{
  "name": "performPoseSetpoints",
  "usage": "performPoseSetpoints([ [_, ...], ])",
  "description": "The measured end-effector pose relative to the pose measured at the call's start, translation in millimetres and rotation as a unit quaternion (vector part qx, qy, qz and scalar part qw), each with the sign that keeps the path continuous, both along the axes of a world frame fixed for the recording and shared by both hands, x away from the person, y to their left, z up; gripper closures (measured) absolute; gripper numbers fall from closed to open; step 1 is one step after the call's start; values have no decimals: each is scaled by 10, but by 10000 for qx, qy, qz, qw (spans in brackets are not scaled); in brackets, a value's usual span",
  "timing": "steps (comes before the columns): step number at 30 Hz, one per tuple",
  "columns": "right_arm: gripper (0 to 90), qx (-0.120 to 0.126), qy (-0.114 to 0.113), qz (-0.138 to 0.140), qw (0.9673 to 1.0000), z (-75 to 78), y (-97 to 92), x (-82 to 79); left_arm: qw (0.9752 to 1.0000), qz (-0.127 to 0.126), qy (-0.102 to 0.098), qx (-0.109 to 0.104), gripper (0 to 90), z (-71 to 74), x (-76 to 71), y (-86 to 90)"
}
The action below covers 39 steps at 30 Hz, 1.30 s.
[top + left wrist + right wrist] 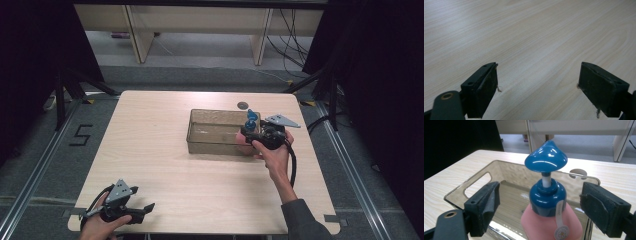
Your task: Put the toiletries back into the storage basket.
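Black "5" (pixel 80 135) marked on floor left of table; bottle sticker (pixel 561 233) seemingly unreadable.

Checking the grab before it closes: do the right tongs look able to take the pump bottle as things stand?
Probably yes. The right tongs stand open with the pump bottle upright between them, nothing in the gaps; the clear bin sits behind.

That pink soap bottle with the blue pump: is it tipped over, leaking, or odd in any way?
Nothing stands out. The soap bottle stands upright at the end of the clear bin, pump intact, no spill visible. The right gripper sits open around it.
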State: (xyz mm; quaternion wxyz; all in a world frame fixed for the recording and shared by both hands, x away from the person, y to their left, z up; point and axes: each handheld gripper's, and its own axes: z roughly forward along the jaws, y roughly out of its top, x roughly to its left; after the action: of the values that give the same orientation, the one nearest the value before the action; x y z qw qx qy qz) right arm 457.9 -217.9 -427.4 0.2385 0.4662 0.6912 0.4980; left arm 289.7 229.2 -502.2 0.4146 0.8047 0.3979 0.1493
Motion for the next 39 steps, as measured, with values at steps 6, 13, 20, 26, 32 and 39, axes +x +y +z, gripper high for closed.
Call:
performPoseSetpoints([
  [6, 170, 91, -12, 70, 9999, 28, 15, -32, 9998, -109, 6, 138, 152, 13, 5, 21],
  [13, 170, 47, 20, 54, 10000, 54, 20, -68, 10000, -46, -9, 4, 152, 2, 1, 7],
  [20, 170, 69, -23, 86, 9999, 59, 26, -113, 9998, -122, 17, 129, 152, 12, 4, 24],
  [26, 170, 79, 16, 20, 10000, 87, -5, -163, 9999, -105, -11, 118, 152, 7, 3, 22],
  [32, 170, 101, -66, 76, 9999, 107, -25, -211, 10000, -71, -11, 60, 153, 2, 0, 12],
  [39, 172, 81, -89, 107, 9999, 106, -27, -272, 9999, -69, 23, 82, 152, 4, -1, 14],
])
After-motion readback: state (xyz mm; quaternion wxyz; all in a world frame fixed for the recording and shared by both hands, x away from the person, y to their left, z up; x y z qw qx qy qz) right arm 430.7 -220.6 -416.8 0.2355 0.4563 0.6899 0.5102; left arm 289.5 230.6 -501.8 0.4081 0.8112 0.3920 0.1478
